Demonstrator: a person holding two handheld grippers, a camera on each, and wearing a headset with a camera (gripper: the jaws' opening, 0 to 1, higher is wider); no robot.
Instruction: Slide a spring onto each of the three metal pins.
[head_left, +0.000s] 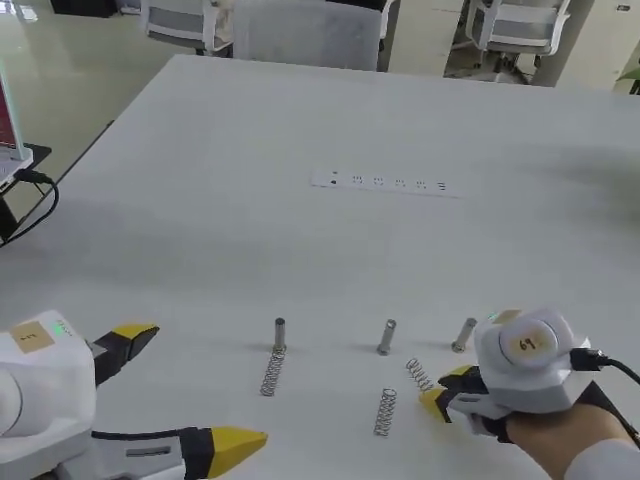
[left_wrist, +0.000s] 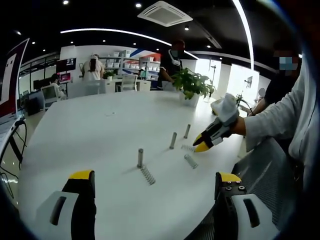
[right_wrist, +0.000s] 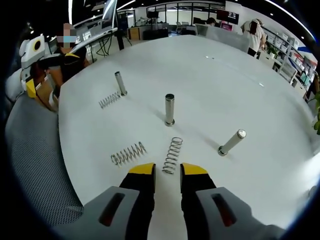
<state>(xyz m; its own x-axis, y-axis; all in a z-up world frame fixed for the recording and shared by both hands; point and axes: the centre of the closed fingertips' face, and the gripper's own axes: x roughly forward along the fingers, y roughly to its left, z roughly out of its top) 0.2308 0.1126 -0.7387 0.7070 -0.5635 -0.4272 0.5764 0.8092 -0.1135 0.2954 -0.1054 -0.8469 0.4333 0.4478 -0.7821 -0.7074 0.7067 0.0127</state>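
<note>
Springs lie loose on the white table (head_left: 200, 200), and all three pins are bare. In the head view the pins stand upright in a row: left pin (head_left: 280, 334), middle pin (head_left: 387, 337), right pin (head_left: 465, 334). The first spring (head_left: 272, 372) lies at 6 o'clock of the left pin, with its far end just beside the pin's base. The second spring (head_left: 385, 411) lies at 6 o'clock of the middle pin, apart from it. The third spring (head_left: 419, 374) lies at 7 o'clock of the right pin, between it and the middle pin.

The right gripper (head_left: 440, 398) sits low at 5 o'clock of the third spring. In the right gripper view its jaws are a narrow gap apart and grip nothing, and the spring's near end lies just ahead of that gap. The left gripper (head_left: 190, 390) is at 8 o'clock of the left pin, well apart from it, with its jaws spread wide and empty. A power strip (head_left: 378, 182) lies at 12 o'clock of the pins, well apart.
</note>
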